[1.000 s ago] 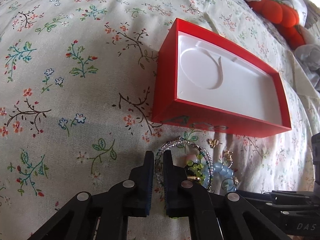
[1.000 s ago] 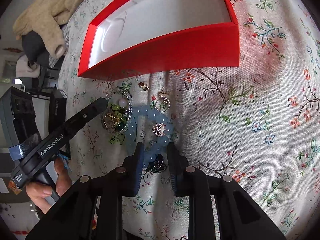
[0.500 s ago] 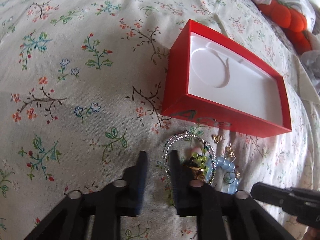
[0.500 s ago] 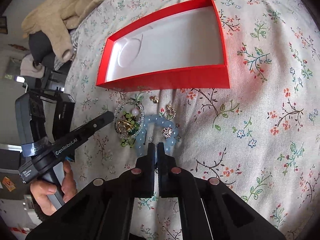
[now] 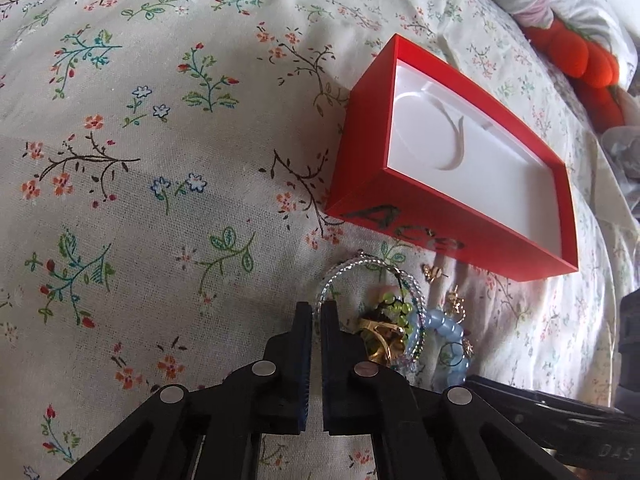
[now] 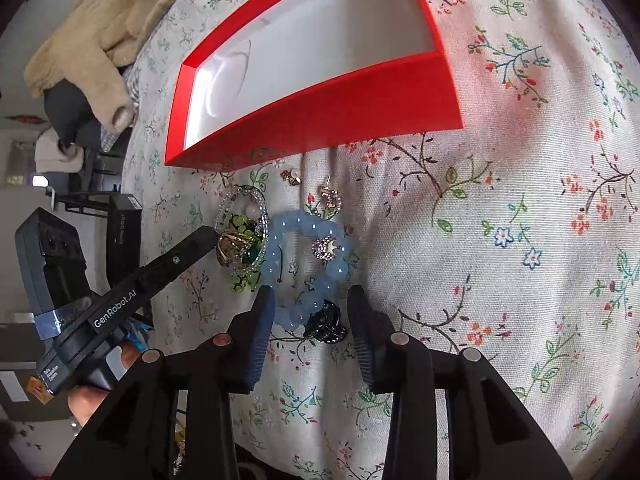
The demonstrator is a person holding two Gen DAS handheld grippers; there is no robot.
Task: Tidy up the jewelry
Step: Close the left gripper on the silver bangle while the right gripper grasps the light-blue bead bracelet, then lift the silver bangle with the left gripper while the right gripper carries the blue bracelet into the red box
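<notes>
Bed sheet (image 5: 160, 208), floral print, is the work surface. Red box (image 5: 400, 188) lies open on it, white insert inside with a round recess; nothing in the box.

Jewelry sits in a small cluster on the sheet just in front of the box's near wall, apart from it:
- clear beaded bangle (image 5: 360, 270), with a green bead piece (image 5: 394, 306) and a gold ring (image 5: 380, 330) inside its loop
- blue bracelet (image 6: 308, 256), touching the bangle on one side; a small crescent charm (image 6: 326, 246) lies within its loop
- two small gold earrings (image 6: 330, 198) between the cluster and the box
- a dark clip (image 6: 326, 322) against the near edge of the bracelet

Left gripper (image 5: 317, 310): jaws have just been closing and are now pressed together on the near-left arc of the bangle; the beaded strand runs up out of the fingertips. In the right wrist view one left finger (image 6: 196, 242) reaches the bangle's edge; a hand (image 6: 100, 384) holds the gripper body.

Right gripper (image 6: 312, 296): jaws have just been opening and stand spread. The near part of the bracelet and the clip lie between them; pads touch neither.
</notes>
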